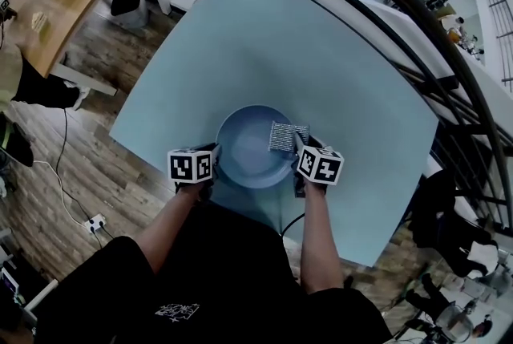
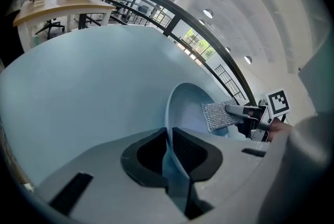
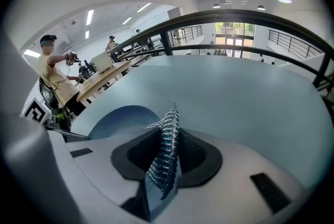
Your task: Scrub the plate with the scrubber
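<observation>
Left gripper point(image 1: 215, 159) pinches the plate rim; right gripper point(image 1: 298, 142) holds the scrubber over the plate.

The light blue plate point(image 1: 247, 151) sits on the pale blue worktop point(image 1: 280, 54), close to its near edge and between the two grippers. The left gripper's fingers point(image 2: 194, 153) are narrow, closed on the near-left rim, with the rim's edge running up between them. The right gripper's fingers point(image 3: 194, 157) are clamped on the silver mesh scrubber point(image 1: 287, 136), which stands edge-on between them. The scrubber lies over the plate's far-right part. Whether the mesh is in contact with the plate surface cannot be confirmed.
</observation>
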{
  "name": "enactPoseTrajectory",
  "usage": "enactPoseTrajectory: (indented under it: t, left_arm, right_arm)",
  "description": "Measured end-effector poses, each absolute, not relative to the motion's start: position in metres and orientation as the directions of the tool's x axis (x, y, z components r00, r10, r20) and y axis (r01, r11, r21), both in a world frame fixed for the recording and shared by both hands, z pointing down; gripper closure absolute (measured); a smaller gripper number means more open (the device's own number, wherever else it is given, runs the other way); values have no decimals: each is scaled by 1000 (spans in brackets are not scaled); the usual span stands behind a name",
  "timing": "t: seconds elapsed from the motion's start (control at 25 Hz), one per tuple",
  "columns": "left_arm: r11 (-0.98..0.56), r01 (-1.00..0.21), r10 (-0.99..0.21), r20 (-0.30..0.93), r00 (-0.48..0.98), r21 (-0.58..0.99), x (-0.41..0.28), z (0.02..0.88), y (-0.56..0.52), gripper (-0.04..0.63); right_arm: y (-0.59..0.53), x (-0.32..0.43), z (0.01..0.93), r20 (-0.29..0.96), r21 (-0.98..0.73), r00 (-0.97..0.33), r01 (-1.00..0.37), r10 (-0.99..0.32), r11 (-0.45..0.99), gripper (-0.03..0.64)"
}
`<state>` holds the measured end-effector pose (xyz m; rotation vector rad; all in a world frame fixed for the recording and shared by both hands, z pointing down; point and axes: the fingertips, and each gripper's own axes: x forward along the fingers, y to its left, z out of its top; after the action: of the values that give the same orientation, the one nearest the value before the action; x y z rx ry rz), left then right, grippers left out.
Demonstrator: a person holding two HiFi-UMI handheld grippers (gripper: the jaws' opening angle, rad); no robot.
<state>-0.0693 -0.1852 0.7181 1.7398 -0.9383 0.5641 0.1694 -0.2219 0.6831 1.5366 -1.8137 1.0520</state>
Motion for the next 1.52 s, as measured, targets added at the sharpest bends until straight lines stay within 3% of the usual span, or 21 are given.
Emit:
enactPoseTrajectory:
  t: [0.48,1.52]
  left_arm:
    - [-151,-814,-334,746,576,561,-69,719,-187,552]
    - [-150,-816,-338,747,572,558,-70,717,-185,554]
  right_arm:
    - [-197,184,678,841,-173,-222,-974,-494,144,522]
    - [-159,122,688,810,-383,-428,-904,-401,192,525]
